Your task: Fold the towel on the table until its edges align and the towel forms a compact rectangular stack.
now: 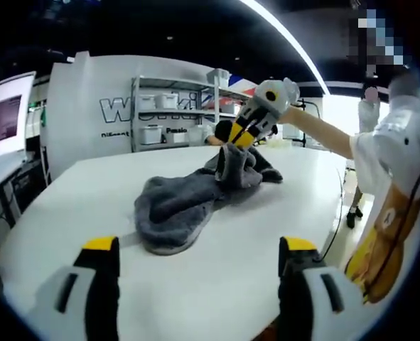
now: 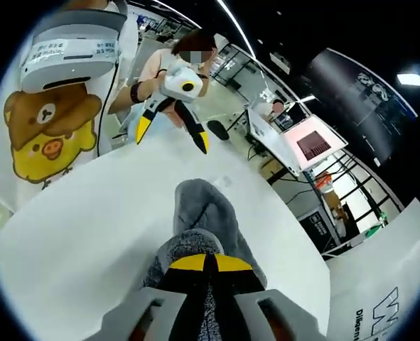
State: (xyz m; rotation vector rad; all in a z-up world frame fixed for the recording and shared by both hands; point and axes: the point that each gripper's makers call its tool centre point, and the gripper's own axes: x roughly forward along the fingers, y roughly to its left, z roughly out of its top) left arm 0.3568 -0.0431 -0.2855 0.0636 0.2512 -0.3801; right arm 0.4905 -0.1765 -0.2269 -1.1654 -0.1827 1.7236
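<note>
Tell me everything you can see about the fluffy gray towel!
The towel is gray and looks thick and fuzzy. It is not folded yet: it lies crumpled in a long bunch on the white table. One end rests flat on the tabletop, while the other end is lifted a little, pinched in the shut jaws of the right hand-held gripper. The left hand-held gripper is open and apart from it.

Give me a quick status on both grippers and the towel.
Right gripper shut on grey towel, lifting one end. Left gripper open, off the cloth. Towel bunched on white table, unfolded. Nothing in the way.
</note>
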